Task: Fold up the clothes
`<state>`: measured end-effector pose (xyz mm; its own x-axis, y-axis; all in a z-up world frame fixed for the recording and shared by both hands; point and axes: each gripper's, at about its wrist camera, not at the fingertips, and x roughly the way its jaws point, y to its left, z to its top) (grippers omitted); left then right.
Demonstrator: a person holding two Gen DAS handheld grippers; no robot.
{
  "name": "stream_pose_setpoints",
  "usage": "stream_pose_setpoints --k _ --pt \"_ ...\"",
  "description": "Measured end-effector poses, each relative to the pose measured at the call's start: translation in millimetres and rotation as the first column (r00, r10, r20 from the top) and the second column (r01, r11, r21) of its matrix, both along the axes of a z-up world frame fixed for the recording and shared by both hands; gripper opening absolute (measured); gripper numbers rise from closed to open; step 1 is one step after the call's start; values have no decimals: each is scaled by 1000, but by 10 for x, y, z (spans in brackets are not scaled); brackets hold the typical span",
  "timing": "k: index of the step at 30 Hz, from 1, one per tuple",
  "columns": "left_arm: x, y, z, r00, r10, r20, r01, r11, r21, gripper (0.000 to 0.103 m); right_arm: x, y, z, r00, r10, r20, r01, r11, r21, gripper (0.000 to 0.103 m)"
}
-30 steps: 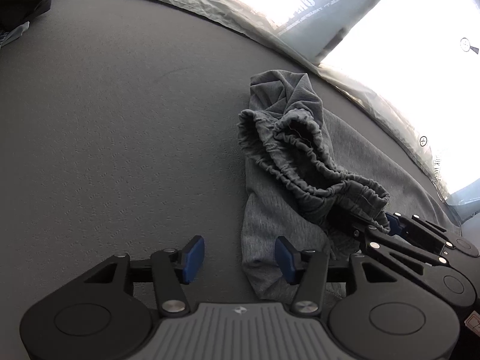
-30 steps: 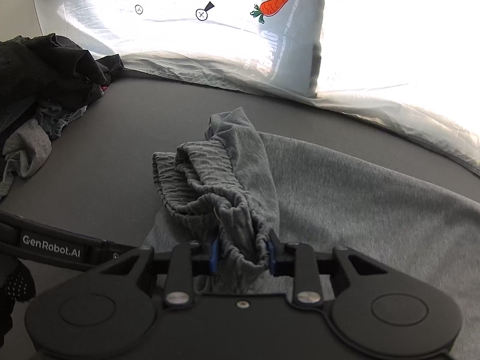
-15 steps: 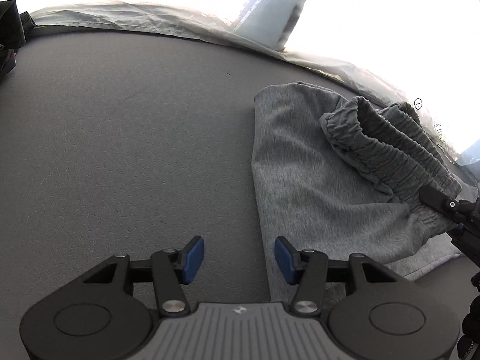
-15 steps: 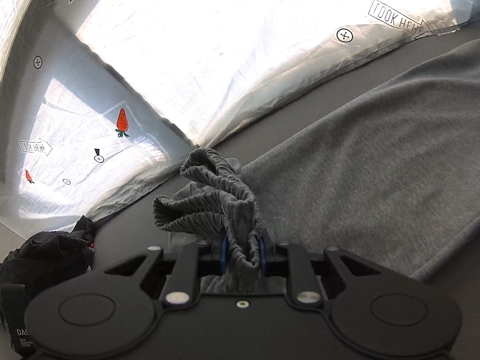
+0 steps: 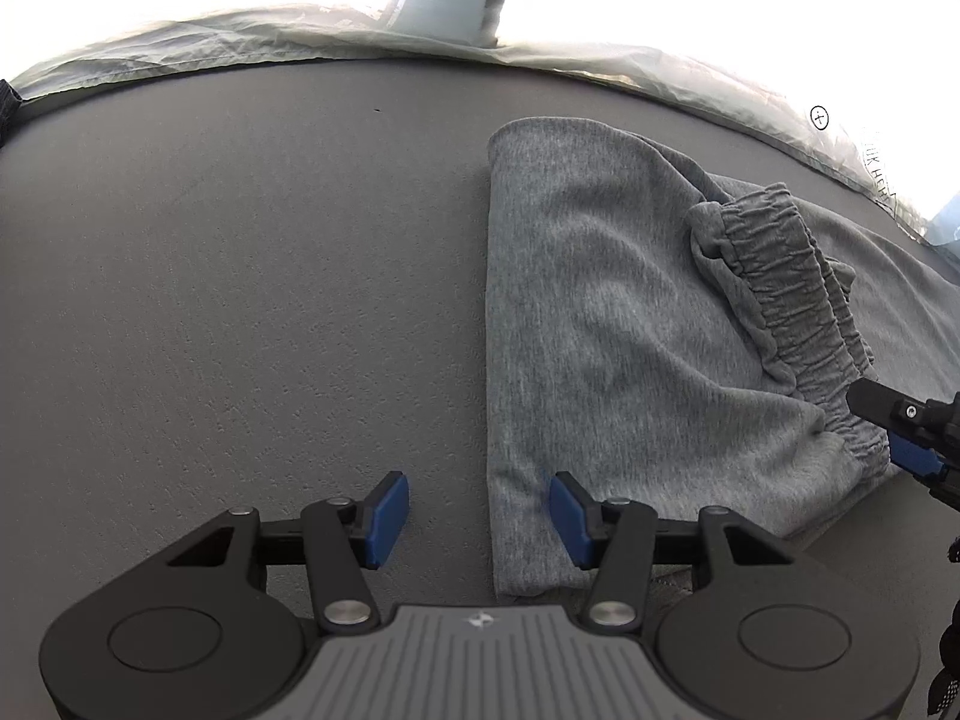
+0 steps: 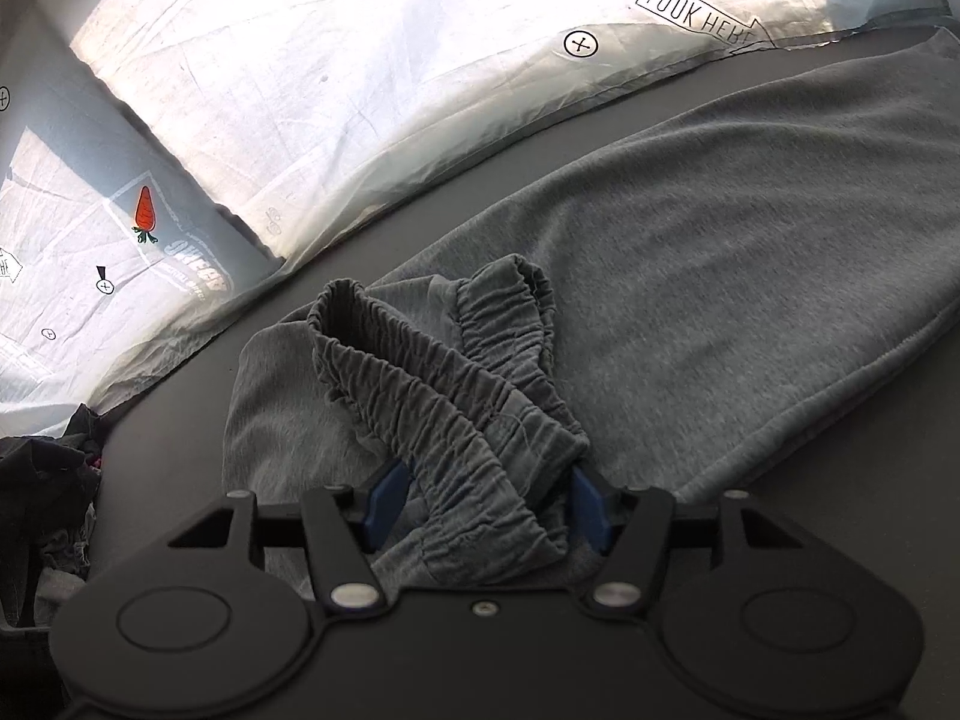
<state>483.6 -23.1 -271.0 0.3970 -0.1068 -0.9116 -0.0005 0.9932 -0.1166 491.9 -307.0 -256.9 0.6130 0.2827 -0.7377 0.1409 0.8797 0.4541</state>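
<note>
A dark grey textured tabletop [image 5: 240, 276] meets a crinkled, brightly backlit white sheet [image 6: 372, 72] printed with a carrot [image 6: 145, 213].

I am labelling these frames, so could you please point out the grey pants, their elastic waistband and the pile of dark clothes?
grey pants [image 5: 600, 312]: left wrist view, flat folded fabric.
elastic waistband [image 6: 444, 396]: right wrist view, gathered band.
pile of dark clothes [image 6: 42, 480]: right wrist view, top of heap.

Grey sweatpants [image 5: 630, 324] lie folded over on the dark tabletop [image 5: 240, 270], fold edge at 9 o'clock, legs running off toward 2 o'clock; gathered elastic waistband [image 6: 456, 420] bunched and raised on top.
</note>
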Motion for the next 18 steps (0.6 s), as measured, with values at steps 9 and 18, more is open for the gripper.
stream_pose_setpoints --k 9,18 --pt "-5 -155 -40 1000 -8 13 8 1000 27 73 -112 -276 201 988 -80 134 63 990 126 16" --pt "-49 -264 -90 999 -43 25 41 997 66 85 -207 -492 -109 986 -169 10 168 984 66 36"
